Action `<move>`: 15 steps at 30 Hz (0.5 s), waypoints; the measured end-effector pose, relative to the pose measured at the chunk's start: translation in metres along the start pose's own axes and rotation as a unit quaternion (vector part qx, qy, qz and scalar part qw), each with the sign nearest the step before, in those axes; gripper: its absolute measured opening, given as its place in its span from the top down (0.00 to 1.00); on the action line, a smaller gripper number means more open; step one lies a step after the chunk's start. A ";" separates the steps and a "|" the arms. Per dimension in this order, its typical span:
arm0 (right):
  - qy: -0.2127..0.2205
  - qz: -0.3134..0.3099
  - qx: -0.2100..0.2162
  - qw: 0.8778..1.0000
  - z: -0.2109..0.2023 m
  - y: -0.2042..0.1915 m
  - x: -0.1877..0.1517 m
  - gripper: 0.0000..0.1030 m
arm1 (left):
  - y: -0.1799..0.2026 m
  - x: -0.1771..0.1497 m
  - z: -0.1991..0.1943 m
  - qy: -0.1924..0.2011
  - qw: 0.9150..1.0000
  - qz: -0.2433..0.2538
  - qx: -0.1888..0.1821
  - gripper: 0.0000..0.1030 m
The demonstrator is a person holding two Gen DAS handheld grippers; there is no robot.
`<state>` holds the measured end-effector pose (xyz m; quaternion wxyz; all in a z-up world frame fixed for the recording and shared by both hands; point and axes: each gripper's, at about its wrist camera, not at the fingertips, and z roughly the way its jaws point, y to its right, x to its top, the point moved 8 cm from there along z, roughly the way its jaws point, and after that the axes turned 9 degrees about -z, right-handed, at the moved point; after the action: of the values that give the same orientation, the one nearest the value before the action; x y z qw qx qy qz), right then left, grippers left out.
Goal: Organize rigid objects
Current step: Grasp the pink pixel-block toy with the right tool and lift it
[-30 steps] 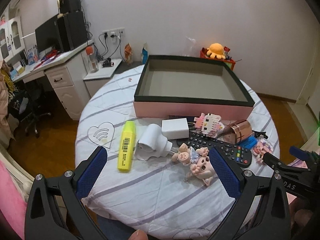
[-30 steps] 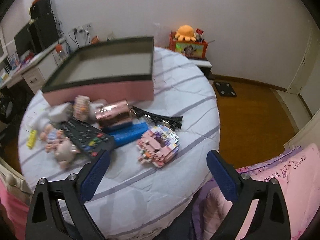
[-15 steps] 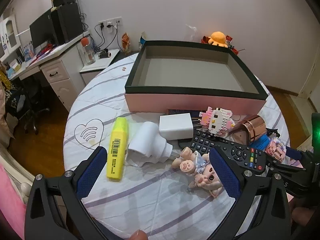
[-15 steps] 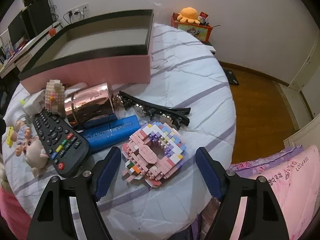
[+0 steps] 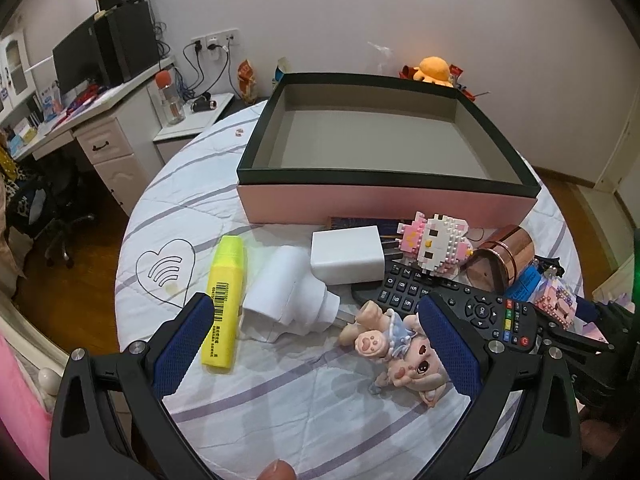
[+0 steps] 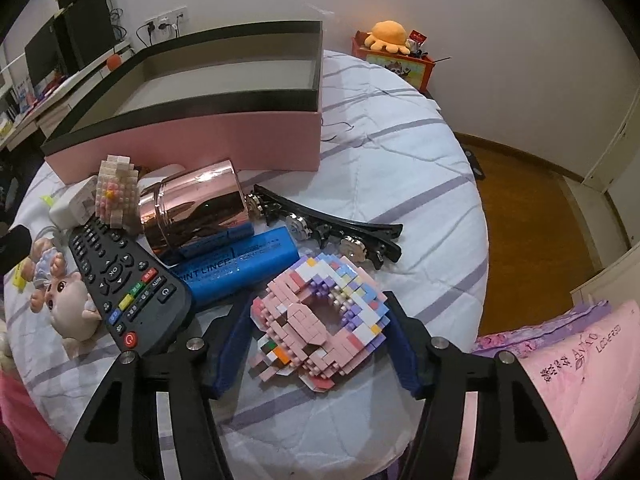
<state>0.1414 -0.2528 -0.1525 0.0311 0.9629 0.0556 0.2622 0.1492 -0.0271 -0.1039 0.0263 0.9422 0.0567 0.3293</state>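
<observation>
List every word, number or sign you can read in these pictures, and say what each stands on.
"INT LINER": blue tube, first letters hidden.
"OK": remote control.
"LOVERS": pink cloth, doubtful.
Yellow highlighter: barcode, digits too small.
Other remote keys: too small.

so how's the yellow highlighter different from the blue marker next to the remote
The yellow highlighter lies alone on bare cloth near the left gripper; the blue marker is wedged among clutter, under the copper tin and against the remote. The highlighter looks flat-sided with a barcode; the marker is round with white lettering. Both lie flat outside the box.
</observation>
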 end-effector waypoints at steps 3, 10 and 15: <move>0.004 0.004 0.005 1.000 -0.004 0.002 0.002 0.39 | 0.000 0.000 0.000 0.000 1.000 -0.001 -0.001 0.00; 0.040 0.007 0.005 0.999 -0.042 0.005 0.016 0.39 | 0.002 0.008 -0.006 0.006 1.000 -0.002 -0.008 0.00; 0.073 -0.004 0.018 0.997 -0.066 -0.004 0.046 0.39 | -0.001 0.030 -0.017 0.024 1.000 -0.003 -0.014 0.00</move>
<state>0.1472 -0.2413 -0.0726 0.0108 0.9415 0.0663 0.3302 0.1619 -0.0227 -0.0726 0.0395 0.9334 0.0557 0.3523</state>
